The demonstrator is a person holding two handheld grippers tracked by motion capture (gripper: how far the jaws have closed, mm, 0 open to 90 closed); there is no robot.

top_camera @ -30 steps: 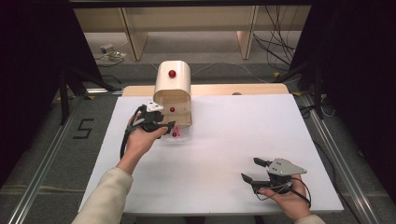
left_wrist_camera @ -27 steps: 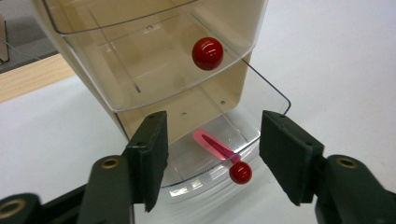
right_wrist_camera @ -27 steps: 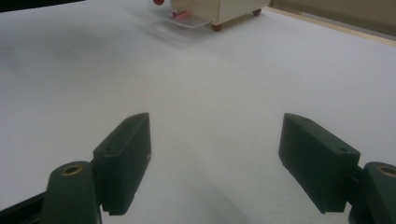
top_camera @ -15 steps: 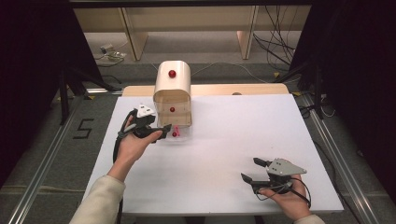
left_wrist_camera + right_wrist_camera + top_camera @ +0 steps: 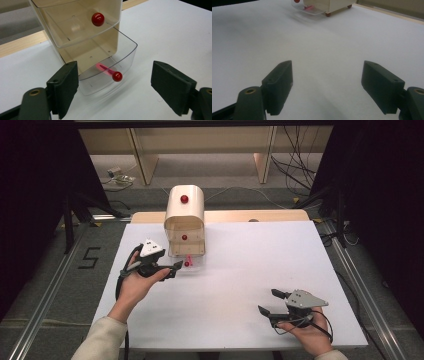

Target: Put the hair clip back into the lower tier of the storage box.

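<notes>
High view: a cream drawer cabinet [image 5: 184, 222] stands near the far edge of the white desk [image 5: 260, 270], left of its middle, with a red knob on its rounded top. Its bottom drawer [image 5: 189, 261], of clear plastic, is pulled out toward the person, and a pink item [image 5: 188, 260] lies inside it. The left gripper [image 5: 170, 268] sits just in front of the drawer and to its left, pointing at the red drawer knob [image 5: 186, 264]. Its jaws have just been opening and now stand wide, released, with nothing pressed between them.

In the left gripper view the drawer knob [image 5: 117, 76] lies between the two spread jaws but farther off, clear of both pads. The pink item [image 5: 105, 69] rests on the drawer floor just behind the knob. The upper drawer [image 5: 82, 22] above is only slightly out, its own red knob showing.

The right gripper [image 5: 273, 302] rests near the desk's near right corner, well apart from the cabinet, jaws spread and holding nothing; in the right gripper view only bare desk lies between them.
</notes>
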